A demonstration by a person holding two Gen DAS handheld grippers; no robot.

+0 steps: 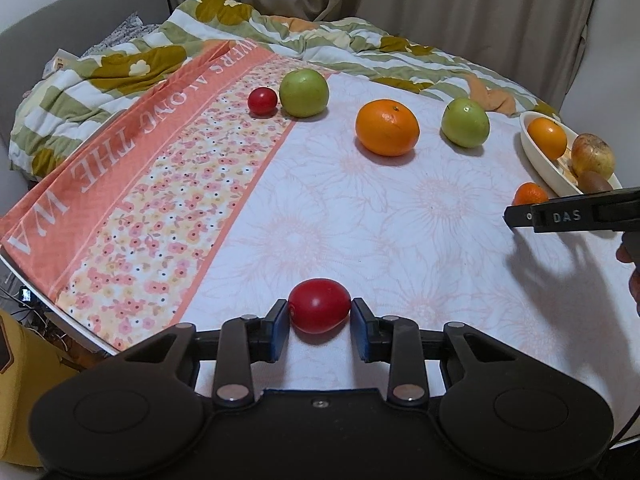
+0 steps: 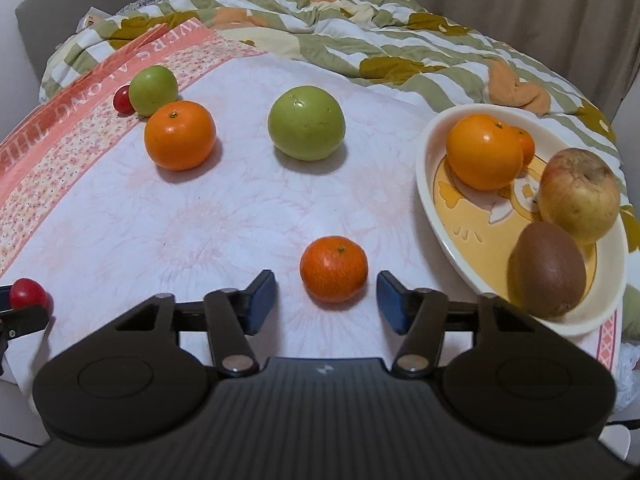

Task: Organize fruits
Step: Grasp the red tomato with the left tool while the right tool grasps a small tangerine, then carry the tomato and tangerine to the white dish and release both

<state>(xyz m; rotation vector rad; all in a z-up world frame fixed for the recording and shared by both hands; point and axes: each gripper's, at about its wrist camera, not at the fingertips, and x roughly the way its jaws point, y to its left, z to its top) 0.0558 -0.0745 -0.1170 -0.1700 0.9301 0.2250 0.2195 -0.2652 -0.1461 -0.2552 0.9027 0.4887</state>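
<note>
My left gripper [image 1: 319, 311] is shut on a red tomato [image 1: 319, 305] low over the tablecloth; it also shows in the right wrist view [image 2: 26, 294]. My right gripper [image 2: 326, 298] is open, its pads on either side of a small mandarin [image 2: 334, 274] that rests on the cloth. A cream plate [image 2: 434, 216] at the right holds an orange [image 2: 483, 151], a small mandarin behind it [image 2: 527, 145], a yellowish apple [image 2: 579, 195] and a kiwi [image 2: 546, 270]. On the cloth lie an orange [image 2: 179, 134], two green apples [image 2: 306, 122] [image 2: 153, 90] and a small tomato [image 2: 122, 99].
A crumpled green-and-white quilt [image 2: 360, 32] lies along the back of the table. A salmon floral border [image 1: 132, 184] runs down the cloth's left side by the table edge. Curtains hang behind.
</note>
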